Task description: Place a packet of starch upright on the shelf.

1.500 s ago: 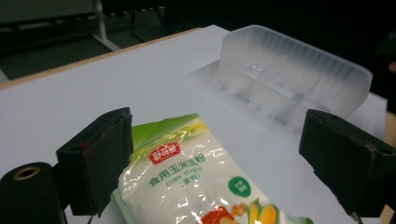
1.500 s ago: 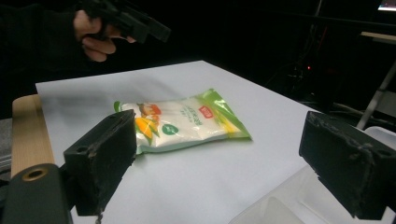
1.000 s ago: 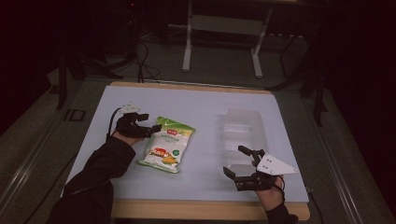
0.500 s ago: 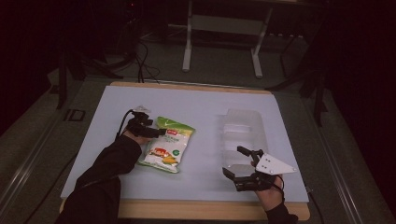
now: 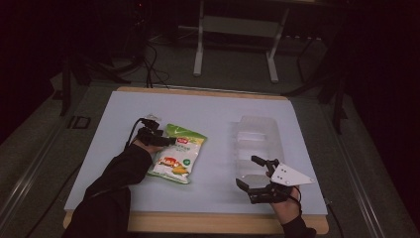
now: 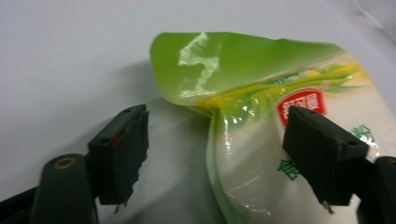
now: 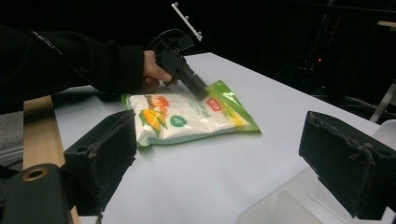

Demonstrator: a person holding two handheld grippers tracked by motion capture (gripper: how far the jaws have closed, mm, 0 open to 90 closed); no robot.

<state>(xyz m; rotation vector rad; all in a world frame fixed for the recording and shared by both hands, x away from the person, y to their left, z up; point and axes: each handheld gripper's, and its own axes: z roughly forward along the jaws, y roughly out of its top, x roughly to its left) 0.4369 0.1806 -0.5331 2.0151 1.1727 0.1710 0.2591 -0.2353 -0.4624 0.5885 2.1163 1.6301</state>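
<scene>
A snack bag (image 5: 177, 154) with a green top, white body and corn picture lies flat on the pale blue table, left of centre. My left gripper (image 5: 165, 140) is at the bag's upper left edge. In the left gripper view it (image 6: 219, 158) is open, one jaw over bare table and the other over the bag (image 6: 261, 102), so the bag's curled edge sits between them. My right gripper (image 5: 247, 171) hovers open near the front right, with nothing between its jaws (image 7: 226, 158). From there I see the bag (image 7: 187, 116) and the left gripper (image 7: 184, 74) farther off.
A clear plastic container (image 5: 257, 136) stands at the right of the table, just beyond my right gripper; its rim (image 7: 280, 205) shows low in the right gripper view. The wooden table edge (image 5: 198, 223) runs along the front. Dark floor, cables and a metal stand lie beyond.
My left gripper has slid right, from beside the bag onto its upper left edge. The right gripper has hardly moved.
</scene>
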